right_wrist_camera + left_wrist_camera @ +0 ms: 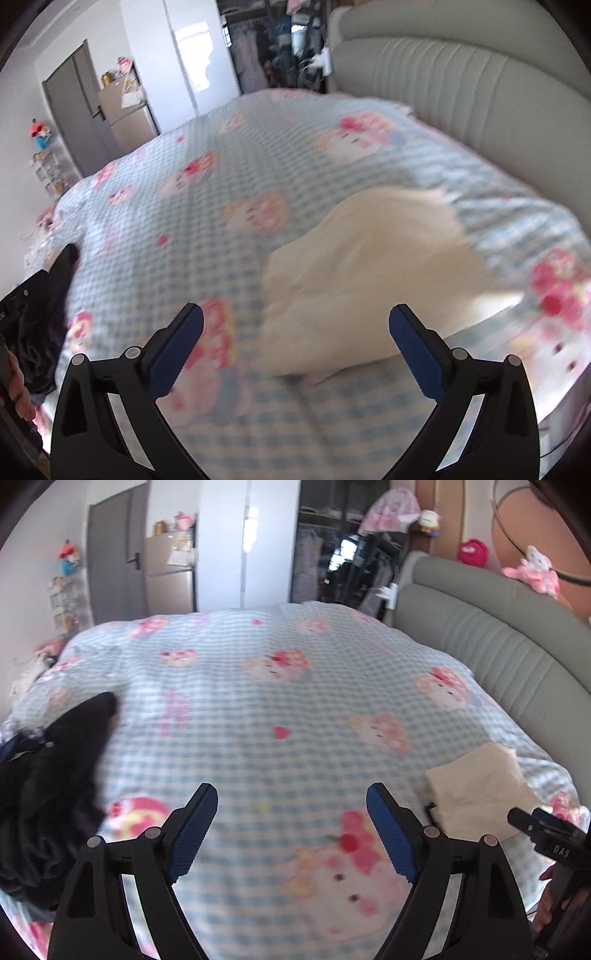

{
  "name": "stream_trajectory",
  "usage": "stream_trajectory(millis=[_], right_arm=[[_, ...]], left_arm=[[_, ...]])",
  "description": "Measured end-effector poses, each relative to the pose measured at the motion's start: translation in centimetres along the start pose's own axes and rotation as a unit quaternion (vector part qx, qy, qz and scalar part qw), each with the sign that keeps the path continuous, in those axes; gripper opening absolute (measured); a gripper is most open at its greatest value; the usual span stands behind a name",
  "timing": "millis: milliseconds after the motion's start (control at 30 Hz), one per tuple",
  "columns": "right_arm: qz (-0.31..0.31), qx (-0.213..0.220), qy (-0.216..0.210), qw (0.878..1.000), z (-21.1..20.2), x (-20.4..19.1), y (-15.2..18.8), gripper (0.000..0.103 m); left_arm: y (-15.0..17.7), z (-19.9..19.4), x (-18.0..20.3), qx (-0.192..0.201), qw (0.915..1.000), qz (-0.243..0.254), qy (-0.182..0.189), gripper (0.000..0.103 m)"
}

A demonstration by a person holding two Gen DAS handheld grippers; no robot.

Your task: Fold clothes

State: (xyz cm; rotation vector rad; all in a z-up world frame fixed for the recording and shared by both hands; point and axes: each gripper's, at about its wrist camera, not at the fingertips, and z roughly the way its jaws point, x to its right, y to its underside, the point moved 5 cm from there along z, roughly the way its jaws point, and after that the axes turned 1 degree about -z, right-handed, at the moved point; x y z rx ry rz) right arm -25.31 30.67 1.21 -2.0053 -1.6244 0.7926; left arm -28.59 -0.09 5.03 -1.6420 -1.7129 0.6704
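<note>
A folded cream garment [373, 273] lies on the blue checked bedcover [207, 173], just ahead of my right gripper [295, 317], which is open with nothing between its fingers. In the left wrist view the same cream garment [476, 790] sits at the right, near the bed's edge. My left gripper [291, 794] hangs open over bare bedcover [280, 686], holding nothing. A heap of dark clothes [51, 782] lies at the left of the bed; the dark clothes [40, 314] also show at the left edge of the right wrist view. The right gripper [546, 830] appears at the far right of the left wrist view.
A padded grey headboard [491, 635] curves along the right side of the bed. Beyond the bed stand a grey door [118, 554], a small fridge [170, 576] and an open wardrobe [343, 561]. Plush toys [535, 570] sit on the headboard. A hand [16, 391] shows at the lower left.
</note>
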Motion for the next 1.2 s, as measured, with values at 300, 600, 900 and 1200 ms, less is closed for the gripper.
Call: stream_trajectory(millis=[300, 600, 900, 1200], right_arm=[[-0.091, -0.002, -0.025, 0.996, -2.4, -11.3, 5.3, 0.102], [-0.118, 0.021, -0.082, 0.989, -11.4, -13.7, 12.3, 0.102], [-0.099, 0.019, -0.058, 0.993, -15.7, -10.3, 20.1, 0.102], [-0.090, 0.023, -0.052, 0.994, -16.3, -8.2, 21.3, 0.102]], left_arm=[[4.3, -7.4, -8.3, -0.006, 0.9996, -0.022, -0.018, 0.087], [12.1, -16.0, -8.6, 0.011, 0.9983, -0.028, -0.051, 0.090], [19.5, -19.2, -5.5, -0.011, 0.9993, -0.029, -0.018, 0.091], [21.6, -19.6, -4.8, -0.010, 0.9994, -0.031, -0.014, 0.091]])
